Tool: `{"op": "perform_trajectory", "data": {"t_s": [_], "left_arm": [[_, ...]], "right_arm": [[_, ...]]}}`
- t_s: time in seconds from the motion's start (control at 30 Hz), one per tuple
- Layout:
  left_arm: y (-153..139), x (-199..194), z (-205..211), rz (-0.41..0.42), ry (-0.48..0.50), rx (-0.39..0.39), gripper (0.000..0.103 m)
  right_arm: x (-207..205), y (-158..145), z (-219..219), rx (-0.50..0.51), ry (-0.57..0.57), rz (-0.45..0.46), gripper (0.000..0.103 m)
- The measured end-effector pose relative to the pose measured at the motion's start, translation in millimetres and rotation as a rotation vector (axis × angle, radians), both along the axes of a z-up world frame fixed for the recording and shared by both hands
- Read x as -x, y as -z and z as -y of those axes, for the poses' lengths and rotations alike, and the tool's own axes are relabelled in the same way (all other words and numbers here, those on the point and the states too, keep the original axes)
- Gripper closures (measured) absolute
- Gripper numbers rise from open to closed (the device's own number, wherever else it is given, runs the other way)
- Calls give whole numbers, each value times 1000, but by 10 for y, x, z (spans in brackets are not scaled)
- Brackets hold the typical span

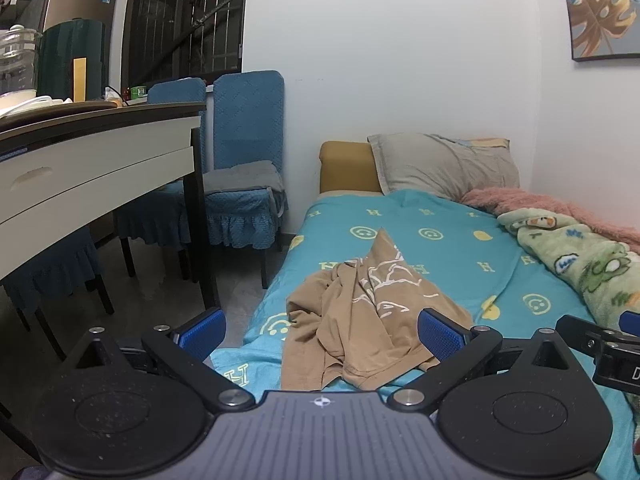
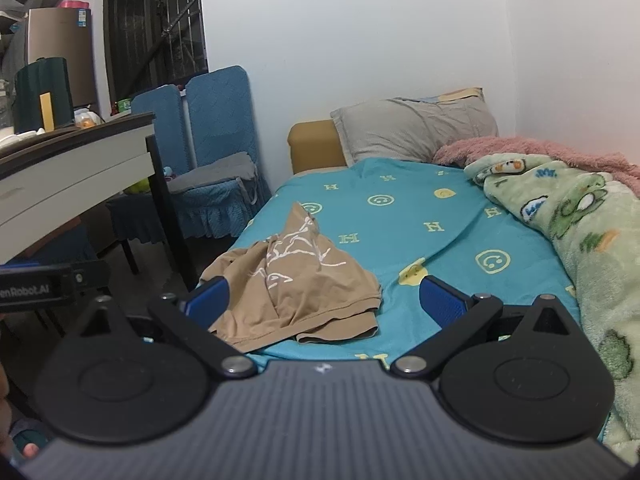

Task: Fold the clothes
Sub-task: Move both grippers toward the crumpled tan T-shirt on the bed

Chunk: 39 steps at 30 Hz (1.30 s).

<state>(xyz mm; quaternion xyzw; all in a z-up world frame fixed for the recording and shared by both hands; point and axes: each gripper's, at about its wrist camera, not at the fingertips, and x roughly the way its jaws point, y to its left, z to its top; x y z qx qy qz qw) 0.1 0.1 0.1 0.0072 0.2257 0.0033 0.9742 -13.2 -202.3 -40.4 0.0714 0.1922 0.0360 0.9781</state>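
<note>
On the near left part of the bed [image 1: 452,240], close to its left edge, your tan shirt [image 1: 368,312] lies in a crumpled heap, white print up, one pointy bit aimed at the pillow [image 1: 440,164]. Its long axis runs roughly from the foot end toward the headboard, so it stretches away from you rather than across.

Both grippers hover short of it, fingers spread wide, nothing pinched. Your left gripper [image 1: 322,334] has the shirt dead ahead between its blue pads, so it looks like the nearer one. Your right gripper [image 2: 324,300] sees the heap off to its left, with the hem by its left pad.

Can't really tell which fold is collar or sleeve, too bunched up.

Around it: a green blanket [image 2: 580,240] piled along the right edge, well apart, and a desk [image 1: 100,152] and blue chairs [image 1: 244,168] off the left side. Nothing's in your way.
</note>
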Motion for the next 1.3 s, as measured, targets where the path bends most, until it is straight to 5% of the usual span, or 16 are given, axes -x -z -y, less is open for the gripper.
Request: {"op": "perform_trajectory", "data": {"t_s": [0.43,0.87,1.03,1.3], "left_arm": [[-75,174,-239,90,-47,21,0],[-122,346,-400,127,-48,15,0],[-39,291,-369,117,-56,-13,0],[169,49,-50,17,75,-69,0]], "right_arm": [[146,-291,-284,-18,54,-7,0],[186,-920,-432,-10,39,18,0],[62,-855,-344,108,7,7,0],[-112,-516,98,13,37,47,0]]}}
